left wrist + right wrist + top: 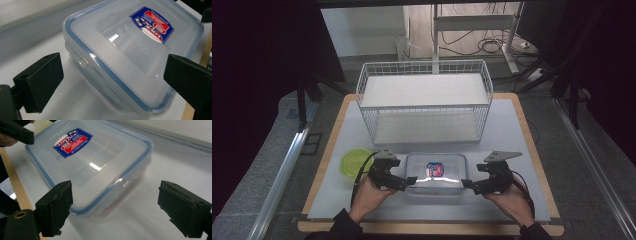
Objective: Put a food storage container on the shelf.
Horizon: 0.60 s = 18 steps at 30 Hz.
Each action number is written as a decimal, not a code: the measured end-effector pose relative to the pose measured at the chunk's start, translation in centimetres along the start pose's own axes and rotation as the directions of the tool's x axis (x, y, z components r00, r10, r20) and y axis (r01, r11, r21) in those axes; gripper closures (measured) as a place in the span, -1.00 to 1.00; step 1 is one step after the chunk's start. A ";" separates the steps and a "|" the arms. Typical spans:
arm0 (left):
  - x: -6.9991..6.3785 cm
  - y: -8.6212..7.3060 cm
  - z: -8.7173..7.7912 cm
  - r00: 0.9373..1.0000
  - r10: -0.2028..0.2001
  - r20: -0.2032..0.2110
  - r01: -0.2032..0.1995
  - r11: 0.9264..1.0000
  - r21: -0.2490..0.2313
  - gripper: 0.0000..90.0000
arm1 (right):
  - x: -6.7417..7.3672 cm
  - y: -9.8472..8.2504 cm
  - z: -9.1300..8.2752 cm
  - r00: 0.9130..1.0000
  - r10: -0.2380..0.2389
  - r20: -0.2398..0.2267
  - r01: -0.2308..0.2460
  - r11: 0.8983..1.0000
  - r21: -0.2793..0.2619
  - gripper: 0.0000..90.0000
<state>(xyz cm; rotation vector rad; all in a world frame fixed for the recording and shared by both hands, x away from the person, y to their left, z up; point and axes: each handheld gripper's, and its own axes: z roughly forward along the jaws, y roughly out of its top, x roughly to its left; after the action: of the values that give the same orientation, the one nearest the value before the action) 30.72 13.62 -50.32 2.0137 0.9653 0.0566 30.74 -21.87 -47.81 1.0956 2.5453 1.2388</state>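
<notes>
A clear plastic container [435,172] with a blue-rimmed lid and a red and blue label lies flat near the front middle of the table. My left gripper [411,181] is at its left end and my right gripper [466,184] at its right end, both pointing inward. In the left gripper view the container's [125,50] near corner lies between the wide jaws of the left gripper [115,80], with the pads off it. In the right gripper view the container's [87,162] corner sits the same way between the spread jaws of the right gripper [118,207], untouched.
A white wire basket [424,100] stands behind the container at mid-table. A round yellow-green dish [356,162] lies left of the left gripper. The grey mat [512,130] covers a wooden tabletop whose front edge [427,229] runs just before the hands.
</notes>
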 end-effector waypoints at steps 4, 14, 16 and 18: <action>0.6 0.1 0.7 0.997 -0.047 0.062 0.046 0.999 0.013 -0.95 | -0.2 0.5 1.3 0.999 0.007 -0.039 -0.006 1.000 0.030 -0.76; 1.2 0.1 1.7 0.983 -0.104 0.151 0.095 0.993 0.067 -1.00 | -1.8 0.7 3.4 0.960 0.196 -0.199 -0.180 0.979 0.093 -0.79; 1.0 0.2 1.7 0.981 -0.120 0.155 0.105 0.990 0.098 -1.00 | -2.0 0.6 3.3 0.951 0.228 -0.210 -0.210 0.972 0.104 -0.72; 0.9 0.3 1.5 0.982 -0.114 0.149 0.098 0.990 0.105 -1.00 | -1.9 0.5 3.2 0.951 0.229 -0.206 -0.212 0.972 0.104 -0.67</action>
<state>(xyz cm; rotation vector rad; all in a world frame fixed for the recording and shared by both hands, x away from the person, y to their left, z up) 32.08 13.05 -51.34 2.0184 0.9904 -0.2060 33.65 -20.85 -49.90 1.3660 2.7129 1.3890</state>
